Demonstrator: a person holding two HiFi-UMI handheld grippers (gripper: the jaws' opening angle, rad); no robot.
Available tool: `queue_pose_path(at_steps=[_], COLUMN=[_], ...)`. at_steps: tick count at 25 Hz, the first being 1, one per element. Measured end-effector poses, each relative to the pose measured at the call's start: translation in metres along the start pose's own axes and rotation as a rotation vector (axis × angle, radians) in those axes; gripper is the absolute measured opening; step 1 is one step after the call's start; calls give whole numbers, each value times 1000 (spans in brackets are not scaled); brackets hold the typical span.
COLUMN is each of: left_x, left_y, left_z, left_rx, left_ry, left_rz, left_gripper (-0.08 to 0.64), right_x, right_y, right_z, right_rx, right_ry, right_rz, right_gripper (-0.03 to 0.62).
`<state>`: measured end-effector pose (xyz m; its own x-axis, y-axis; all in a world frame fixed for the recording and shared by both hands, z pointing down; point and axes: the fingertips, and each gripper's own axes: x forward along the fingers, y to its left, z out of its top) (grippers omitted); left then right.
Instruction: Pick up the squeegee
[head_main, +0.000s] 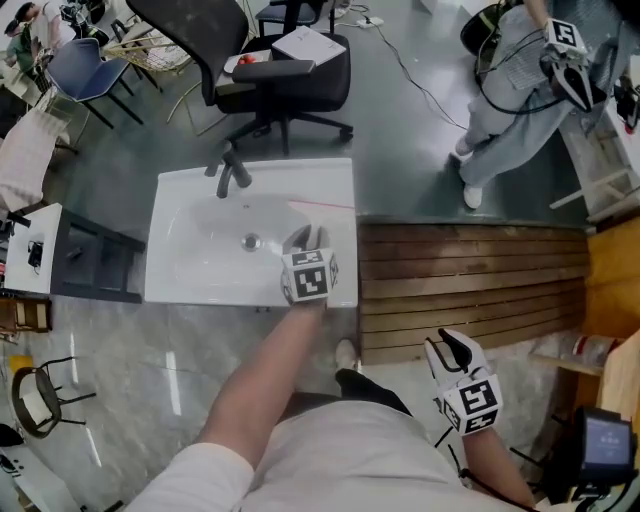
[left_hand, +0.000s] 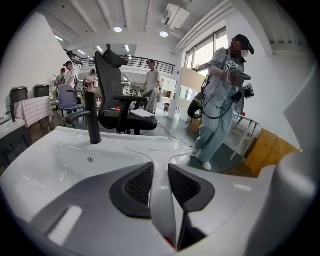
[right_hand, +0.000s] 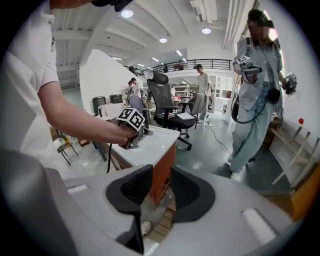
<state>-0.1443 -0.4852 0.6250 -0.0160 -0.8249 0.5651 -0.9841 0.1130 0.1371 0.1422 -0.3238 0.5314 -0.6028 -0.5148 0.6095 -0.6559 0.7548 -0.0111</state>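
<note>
The squeegee (left_hand: 150, 149) is a pale, glossy T shape; its handle runs back between my left gripper's (left_hand: 160, 172) black pads, which are shut on it. In the head view the left gripper (head_main: 306, 238) hovers over the right side of the white sink (head_main: 190, 250), and the squeegee's thin blade (head_main: 322, 206) shows as a pinkish line just beyond the jaws. My right gripper (head_main: 450, 350) hangs low at the right, over the wooden slats, away from the sink. Its jaws (right_hand: 161, 192) stand open with nothing between them. The right gripper view also catches the left gripper (right_hand: 131, 127) above the sink's top.
A black faucet (head_main: 232, 172) stands at the sink's far edge. Beyond it is a black office chair (head_main: 275, 75). A wooden slat platform (head_main: 470, 280) lies right of the sink. A person in grey (head_main: 520, 90) stands at the far right, holding grippers. A dark stand (head_main: 90, 260) sits left of the sink.
</note>
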Motion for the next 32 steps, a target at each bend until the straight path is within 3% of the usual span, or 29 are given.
queue_pose_path(at_steps=[9, 23, 28, 32], left_x=[-96, -272, -328, -369], left_y=[30, 88, 115, 132], left_z=[1, -7, -21, -34], left_rx=[39, 79, 84, 88], left_ry=[-29, -103, -111, -117], left_rz=[-106, -276, -311, -326], left_gripper=[103, 103, 103, 103], right_x=[12, 13, 1, -8], right_y=[82, 207, 249, 278], right_z=[18, 37, 40, 38], right_rx=[-30, -67, -86, -95], right_ry=[-28, -75, -96, -100], right_rz=[50, 59, 59, 63], right_gripper=[101, 98, 69, 9])
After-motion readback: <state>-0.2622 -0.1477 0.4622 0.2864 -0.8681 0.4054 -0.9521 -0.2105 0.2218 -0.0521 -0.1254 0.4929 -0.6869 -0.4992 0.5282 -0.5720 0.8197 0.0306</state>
